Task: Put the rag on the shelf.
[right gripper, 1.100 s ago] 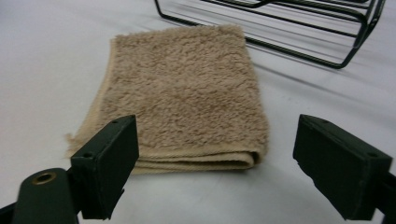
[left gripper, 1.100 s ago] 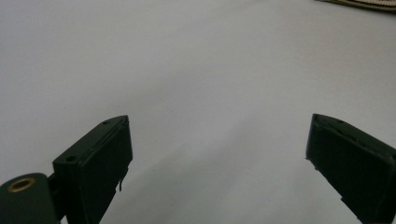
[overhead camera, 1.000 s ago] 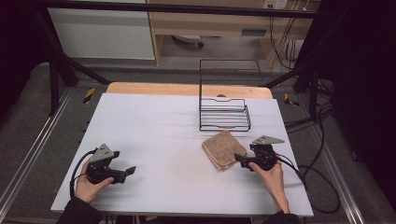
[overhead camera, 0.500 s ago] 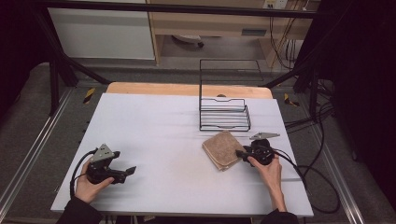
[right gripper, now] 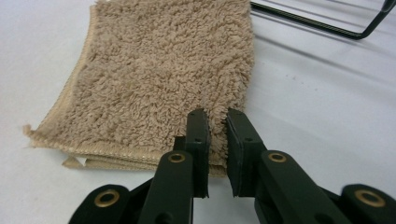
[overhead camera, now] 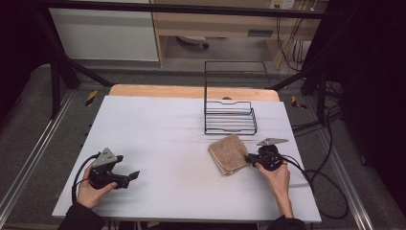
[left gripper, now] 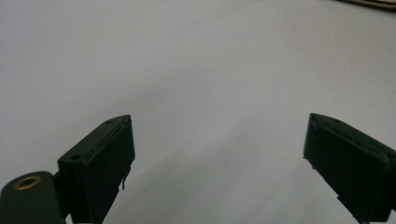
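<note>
The right tool (right gripper: 217,140) has just been closing and is now pinching the near corner of the folded towel (right gripper: 159,74), which is lying flat on the bench (overhead camera: 158,129) just in front of the wire rack (overhead camera: 230,117). The left tool (left gripper: 219,163) is resting wide apart, holding nothing.

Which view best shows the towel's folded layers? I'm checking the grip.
The right gripper view: the towel is close, its stacked edges visible, and the right gripper pinches its corner. The high view shows it small, beside the wire rack.
</note>
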The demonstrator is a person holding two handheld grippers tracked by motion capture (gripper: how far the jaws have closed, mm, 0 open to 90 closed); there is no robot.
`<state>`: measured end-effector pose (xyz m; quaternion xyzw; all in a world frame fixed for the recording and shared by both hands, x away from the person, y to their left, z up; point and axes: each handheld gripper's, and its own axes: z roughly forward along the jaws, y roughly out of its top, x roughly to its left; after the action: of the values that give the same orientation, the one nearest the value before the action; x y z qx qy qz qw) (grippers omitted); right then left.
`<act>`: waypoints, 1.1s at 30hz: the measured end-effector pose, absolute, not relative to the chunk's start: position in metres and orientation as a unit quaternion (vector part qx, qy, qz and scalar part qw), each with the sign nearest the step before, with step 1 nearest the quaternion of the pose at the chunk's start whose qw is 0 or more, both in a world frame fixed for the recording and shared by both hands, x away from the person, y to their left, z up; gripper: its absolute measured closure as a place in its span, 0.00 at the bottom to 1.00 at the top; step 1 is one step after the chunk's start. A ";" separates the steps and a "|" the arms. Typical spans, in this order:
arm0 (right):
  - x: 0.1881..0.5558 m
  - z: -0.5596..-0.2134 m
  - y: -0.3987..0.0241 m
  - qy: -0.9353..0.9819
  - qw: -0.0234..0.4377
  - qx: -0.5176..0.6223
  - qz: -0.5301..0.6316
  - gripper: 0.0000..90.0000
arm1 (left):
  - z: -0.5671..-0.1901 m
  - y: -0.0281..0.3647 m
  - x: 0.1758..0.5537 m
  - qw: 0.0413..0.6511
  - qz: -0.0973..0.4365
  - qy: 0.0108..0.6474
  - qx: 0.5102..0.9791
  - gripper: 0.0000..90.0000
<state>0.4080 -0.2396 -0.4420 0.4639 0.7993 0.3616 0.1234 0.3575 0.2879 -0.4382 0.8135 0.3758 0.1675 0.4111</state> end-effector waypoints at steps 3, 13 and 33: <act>0.404 -0.440 -0.240 0.795 0.119 0.469 0.366 0.92 | -0.438 0.288 0.357 0.412 0.168 0.376 0.813 0.10; 0.387 -0.432 -0.239 0.783 0.100 0.494 0.366 0.94 | -0.438 0.287 0.357 0.411 0.168 0.375 0.813 0.10; 0.342 -0.431 -0.250 0.772 0.068 0.521 0.358 0.94 | -0.437 0.287 0.356 0.410 0.169 0.375 0.814 0.10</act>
<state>0.3415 -0.2502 -0.4308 0.5211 0.7718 0.3581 0.0683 0.3560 0.2869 -0.4373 0.8139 0.3751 0.1688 0.4104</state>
